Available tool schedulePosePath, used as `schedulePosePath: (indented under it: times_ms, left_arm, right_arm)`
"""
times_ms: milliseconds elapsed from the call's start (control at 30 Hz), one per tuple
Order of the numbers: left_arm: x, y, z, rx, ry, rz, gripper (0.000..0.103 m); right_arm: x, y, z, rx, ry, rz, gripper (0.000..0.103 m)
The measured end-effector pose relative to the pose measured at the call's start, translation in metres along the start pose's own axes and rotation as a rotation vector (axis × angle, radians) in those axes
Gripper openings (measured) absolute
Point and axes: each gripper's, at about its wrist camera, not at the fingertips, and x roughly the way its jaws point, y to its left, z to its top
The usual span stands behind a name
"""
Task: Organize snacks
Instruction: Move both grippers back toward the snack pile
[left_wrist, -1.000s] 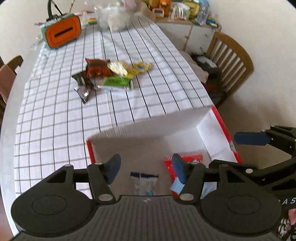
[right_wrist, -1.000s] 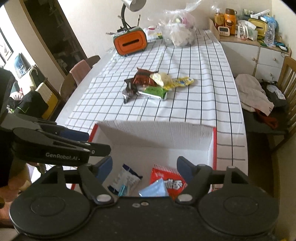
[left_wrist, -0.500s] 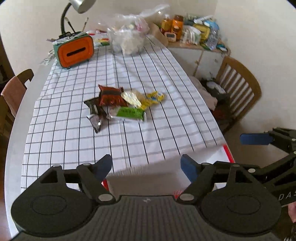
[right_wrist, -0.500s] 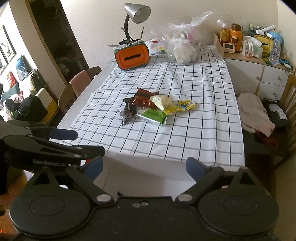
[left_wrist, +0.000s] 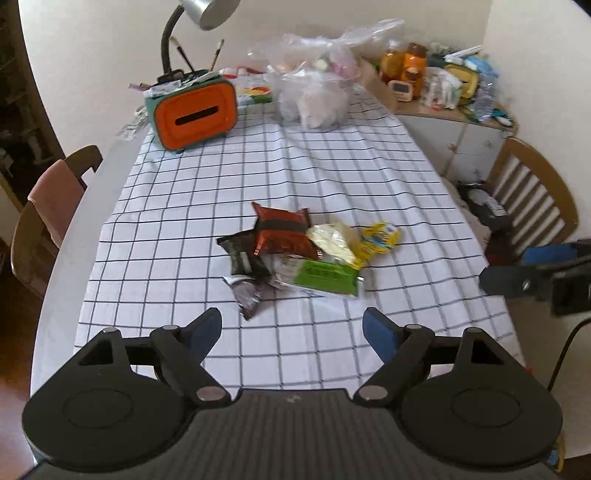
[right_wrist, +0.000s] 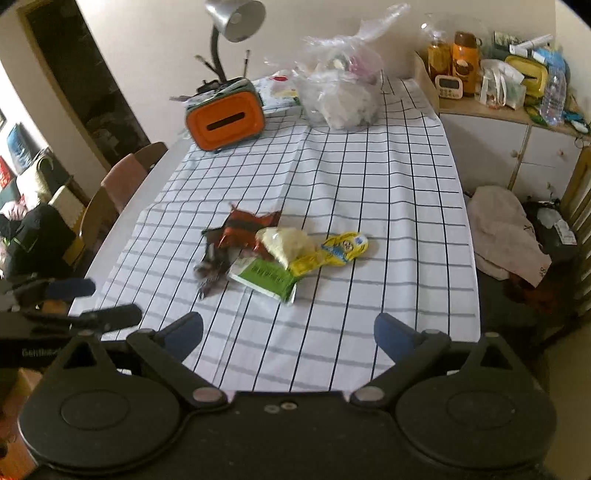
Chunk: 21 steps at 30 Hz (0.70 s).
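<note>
Checked cloth (left_wrist: 184, 236) carries my stock: five snack packets (left_wrist: 295, 254) heaped mid-table, within both claws' reach. Left gripper (left_wrist: 291, 332) and right gripper (right_wrist: 288, 330): jaws opening wide, nothing between, hovering short of the heap, I judge ready to pick.

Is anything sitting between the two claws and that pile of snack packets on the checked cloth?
Nothing visible: only bare checked tablecloth lies between the opening, empty left claw, right claw and the snack packet pile.

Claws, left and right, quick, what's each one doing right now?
Left claw: jaws opening, nothing between them.
Right claw: jaws opening, nothing between them.
</note>
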Motion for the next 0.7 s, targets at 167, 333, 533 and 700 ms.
schedulePosePath:
  times_ms: [167, 333, 533, 700]
  left_arm:
    - [0.034, 0.016, 0.013, -0.018, 0.033, 0.049, 0.084]
    - [0.068, 0.029, 0.024, -0.055, 0.08, 0.086, 0.084]
    - [0.105, 0.041, 0.035, -0.104, 0.116, 0.114, 0.084]
    - [0.131, 0.046, 0.039, -0.126, 0.151, 0.131, 0.084]
  right_arm:
    - [0.04, -0.007, 0.026, -0.072, 0.033, 0.0, 0.099]
    - [0.079, -0.018, 0.045, -0.055, 0.077, -0.022, 0.098]
    - [0.13, -0.041, 0.061, 0.053, 0.115, -0.096, 0.094]
    - [0.169, -0.055, 0.066, 0.134, 0.147, -0.157, 0.09]
